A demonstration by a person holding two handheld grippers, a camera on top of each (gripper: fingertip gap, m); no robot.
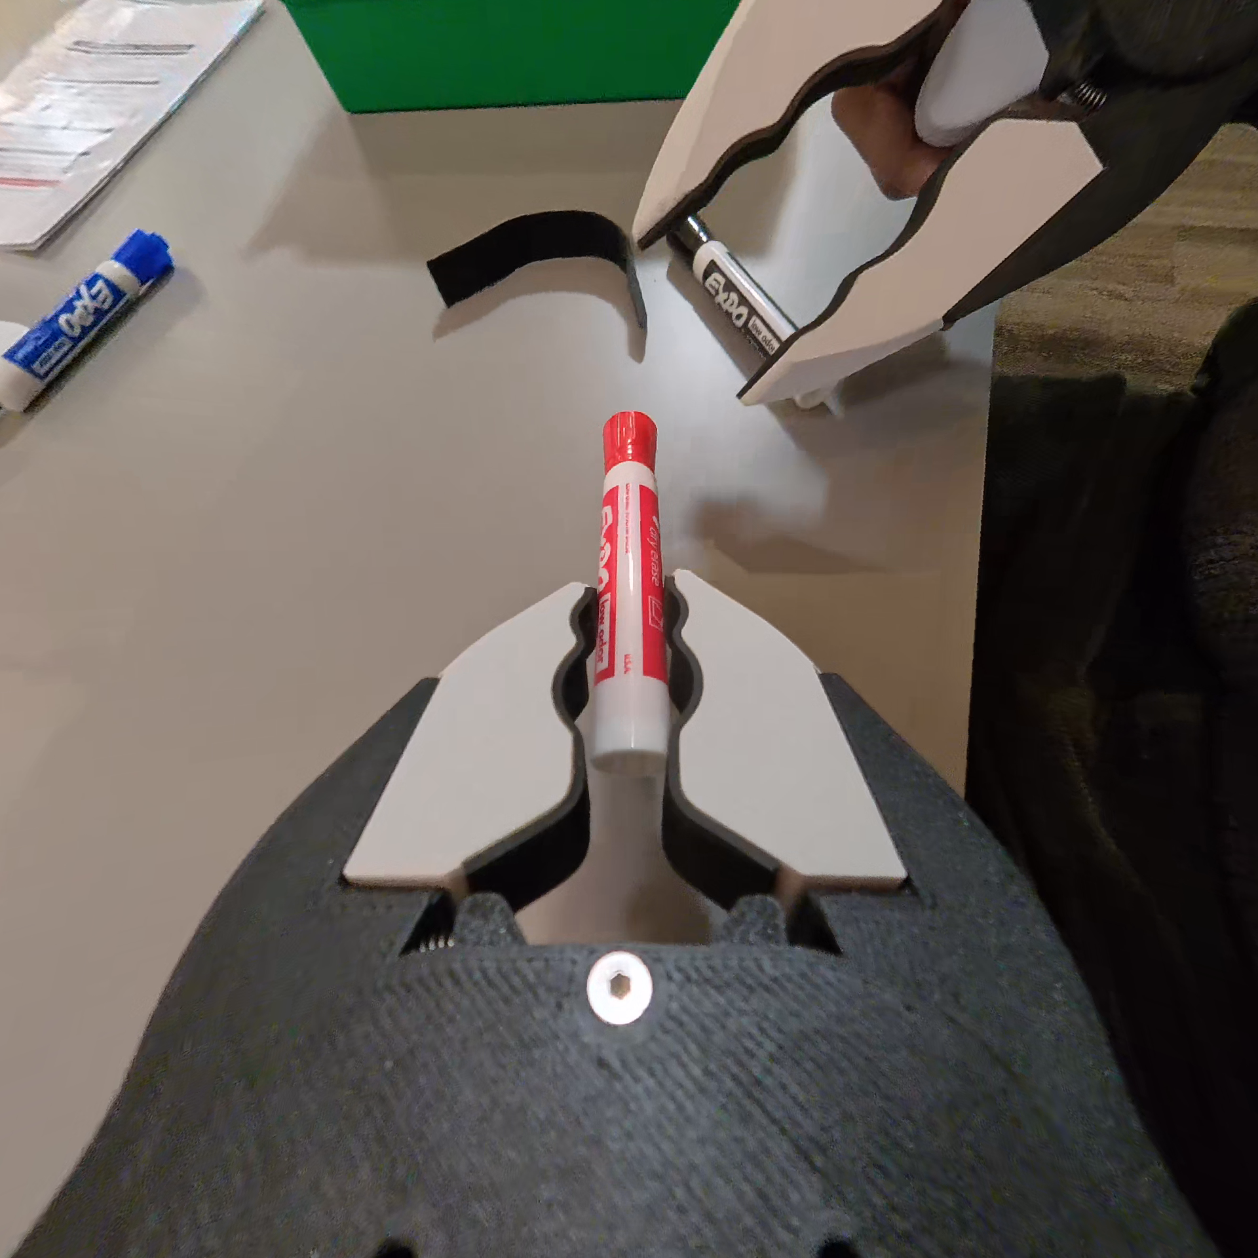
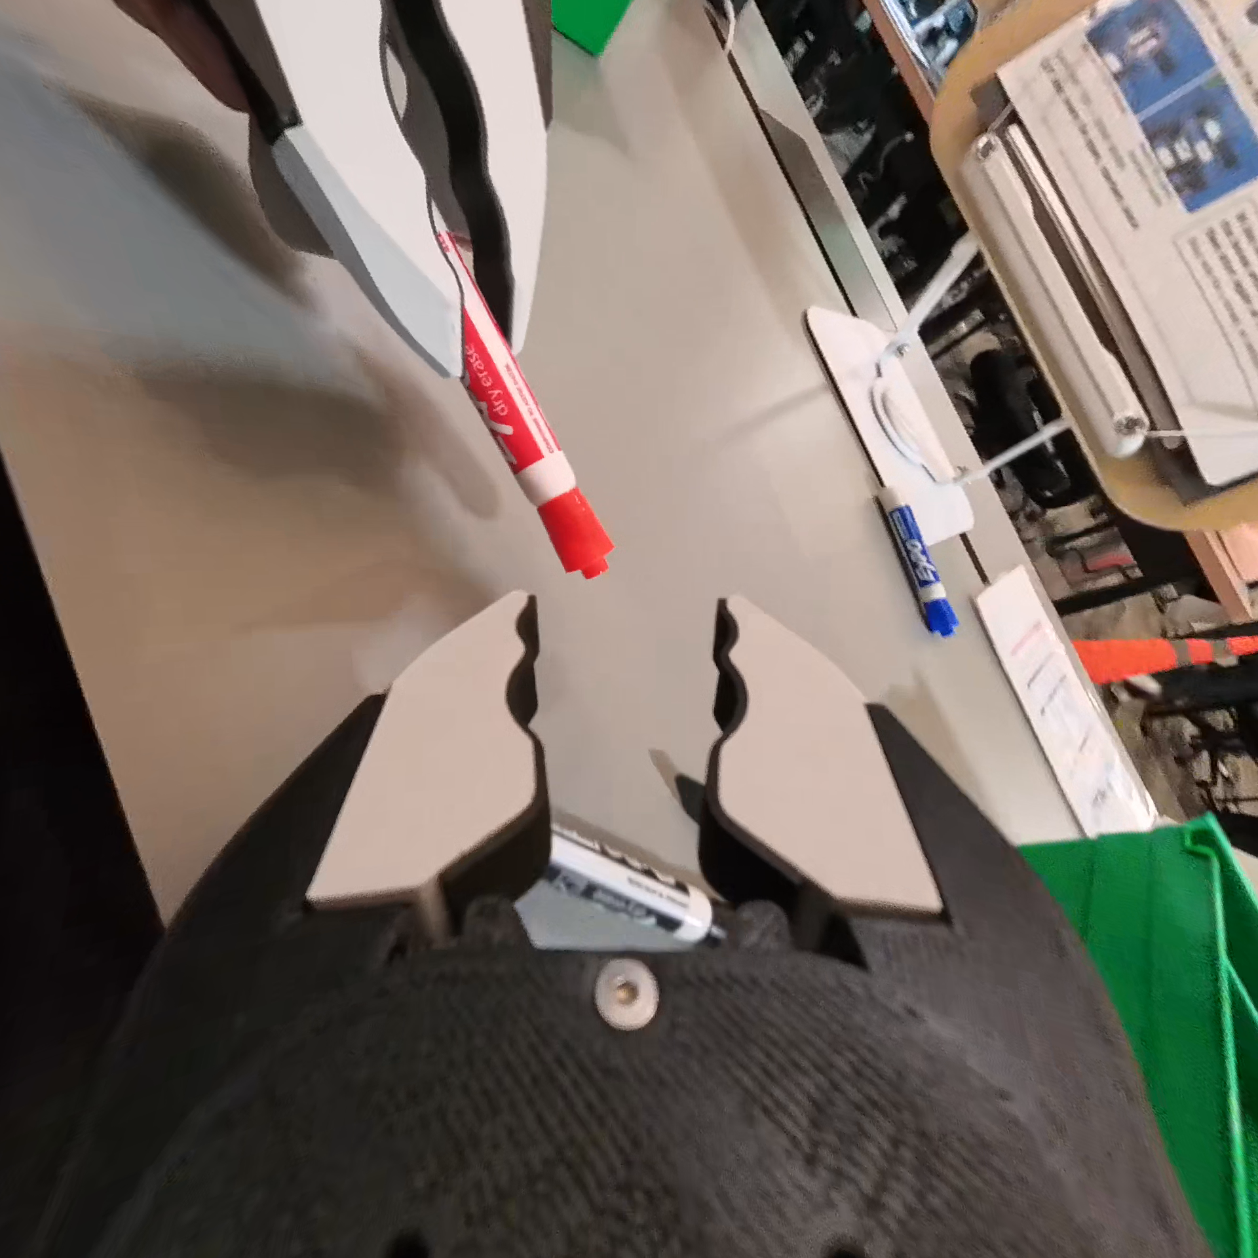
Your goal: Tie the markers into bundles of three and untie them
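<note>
The grey tabletop (image 1: 272, 544) stretched beneath my claws. A green box (image 1: 510, 54) sat far ahead of my left claw (image 1: 626, 585), which clamped a red marker (image 1: 630, 599) above it. My right claw (image 2: 625, 606) gaped wide, straddling the black marker (image 1: 738, 299) beside a black strap (image 1: 538, 248); the blue marker (image 1: 82, 320) lay far left.

Green box (image 1: 510, 54), papers (image 1: 88, 116) on grey table (image 1: 272, 544)

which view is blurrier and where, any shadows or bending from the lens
Right wrist view: soft smear on the table at left, red marker sharp. Left wrist view: mostly crisp, soft shadows under the black strap, table edge bowed by the wide lens.
</note>
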